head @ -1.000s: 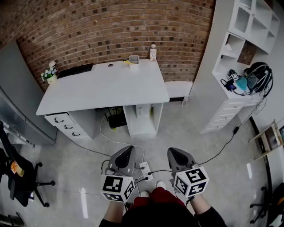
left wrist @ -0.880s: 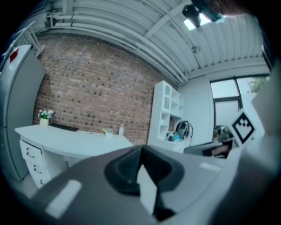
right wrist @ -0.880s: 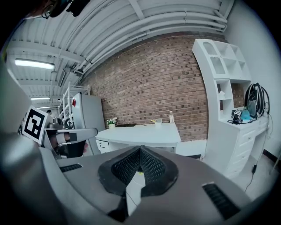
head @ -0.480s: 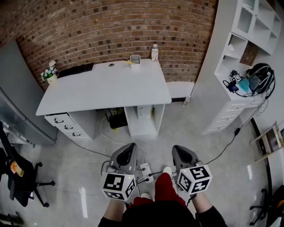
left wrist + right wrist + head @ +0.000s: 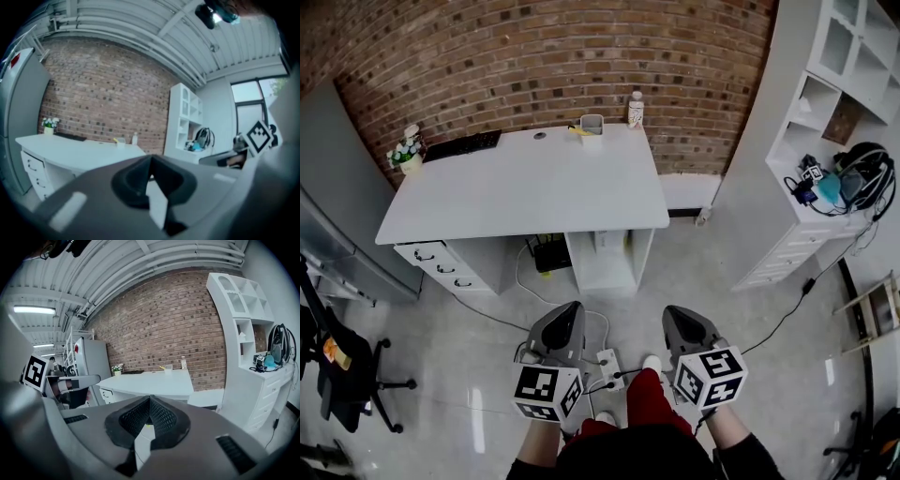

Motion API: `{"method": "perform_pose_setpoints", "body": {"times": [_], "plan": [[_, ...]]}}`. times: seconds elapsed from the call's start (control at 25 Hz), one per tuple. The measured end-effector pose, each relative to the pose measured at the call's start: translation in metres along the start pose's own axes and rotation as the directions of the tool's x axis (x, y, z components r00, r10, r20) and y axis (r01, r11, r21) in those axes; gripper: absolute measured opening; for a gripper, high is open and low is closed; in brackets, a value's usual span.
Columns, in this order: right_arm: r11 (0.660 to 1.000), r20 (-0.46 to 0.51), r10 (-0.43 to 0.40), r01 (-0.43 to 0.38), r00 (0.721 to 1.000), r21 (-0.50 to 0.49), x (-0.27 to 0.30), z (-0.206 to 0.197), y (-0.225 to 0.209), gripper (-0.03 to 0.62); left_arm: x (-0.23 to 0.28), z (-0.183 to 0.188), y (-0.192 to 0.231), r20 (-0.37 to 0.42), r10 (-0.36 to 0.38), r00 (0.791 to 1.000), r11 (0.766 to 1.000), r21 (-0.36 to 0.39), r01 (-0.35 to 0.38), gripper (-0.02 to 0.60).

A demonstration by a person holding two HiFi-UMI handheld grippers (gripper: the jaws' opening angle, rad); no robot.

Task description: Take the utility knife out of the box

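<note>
A small grey open box (image 5: 592,123) stands at the far edge of the white desk (image 5: 525,187), with a yellow thing (image 5: 577,131) sticking out of it toward the left; it is too small to name. The box also shows far off in the left gripper view (image 5: 121,140) and the right gripper view (image 5: 168,367). My left gripper (image 5: 573,308) and right gripper (image 5: 671,312) hang side by side over the floor, well short of the desk. Both point toward the desk. Each gripper's jaws meet at the tips, left (image 5: 150,159) and right (image 5: 150,399), with nothing between them.
On the desk are a keyboard (image 5: 461,145), a small plant (image 5: 408,150) and a bottle (image 5: 636,109). A power strip with cables (image 5: 606,360) lies on the floor by my feet. A white shelf unit (image 5: 825,141) stands at the right, an office chair (image 5: 342,375) at the left.
The desk has drawn a little nearer and the whole view has shifted slightly. Both grippers stay shut and sit a bit lower in the head view.
</note>
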State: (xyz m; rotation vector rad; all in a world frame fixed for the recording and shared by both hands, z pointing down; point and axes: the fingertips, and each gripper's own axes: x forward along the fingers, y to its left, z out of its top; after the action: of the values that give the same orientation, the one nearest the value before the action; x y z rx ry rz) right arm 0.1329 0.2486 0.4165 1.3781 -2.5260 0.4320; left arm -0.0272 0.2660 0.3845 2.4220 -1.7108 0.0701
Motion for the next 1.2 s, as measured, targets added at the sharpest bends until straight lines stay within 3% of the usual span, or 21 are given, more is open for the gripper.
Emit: {"method": "perform_pose_setpoints", "body": {"times": [1.2], "plan": [[0.988, -0.035, 0.151, -0.152, 0.988, -0.03, 0.118, 0.058, -0.127, 0.008, 0.181, 0.005, 0.01, -0.07, 0.13, 0.989, 0.991, 0.0, -0.131, 0.003]]}}
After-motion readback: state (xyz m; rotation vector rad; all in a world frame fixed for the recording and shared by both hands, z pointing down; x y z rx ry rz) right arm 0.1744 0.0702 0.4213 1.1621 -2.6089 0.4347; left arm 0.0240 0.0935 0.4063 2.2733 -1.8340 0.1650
